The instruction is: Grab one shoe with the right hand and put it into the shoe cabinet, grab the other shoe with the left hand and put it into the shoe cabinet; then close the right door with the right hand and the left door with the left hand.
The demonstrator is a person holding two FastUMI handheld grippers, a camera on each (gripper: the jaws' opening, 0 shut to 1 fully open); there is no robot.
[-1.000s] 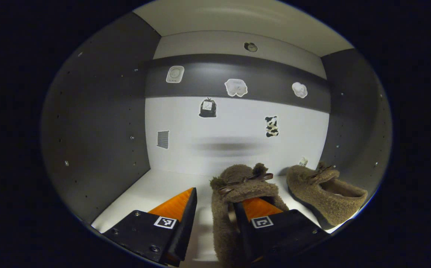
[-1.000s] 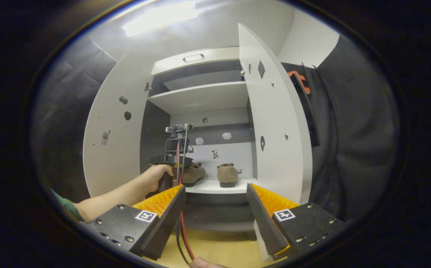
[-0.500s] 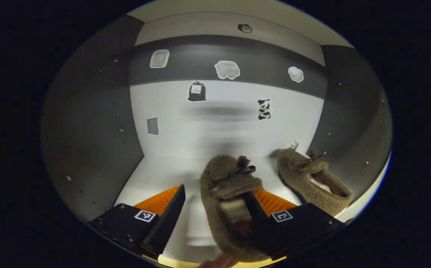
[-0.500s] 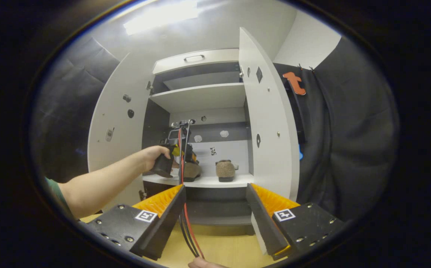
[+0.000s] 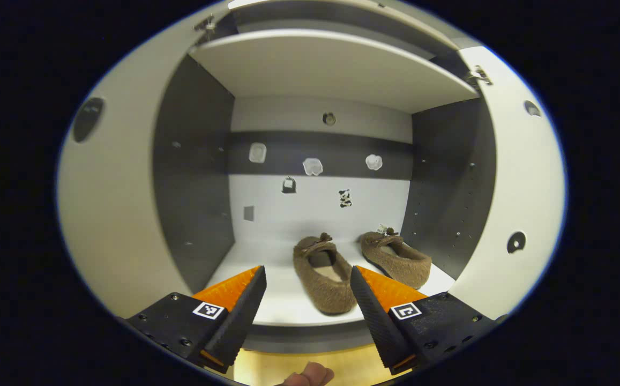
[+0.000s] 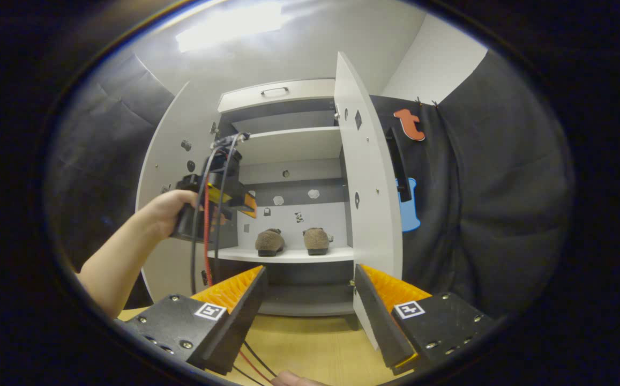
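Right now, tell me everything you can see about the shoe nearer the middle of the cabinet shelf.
The left shoe is a brown, fuzzy slip-on that looks like fleece, with a small darker bow on top near the toe and a paler lining inside the opening. It sits upright on its sole on the white cabinet shelf, toe toward the back wall, heel toward the front edge. The matching right shoe lies close beside it. Nothing grips it; the left claw is open in front of the shelf.

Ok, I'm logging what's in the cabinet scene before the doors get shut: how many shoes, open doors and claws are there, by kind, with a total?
Shoes on the shelf: 2 (left shoe, right shoe)
Open cabinet doors: 2 (left door, right door)
Claws: 2 (left claw, right claw), both open and holding nothing
Total: 6
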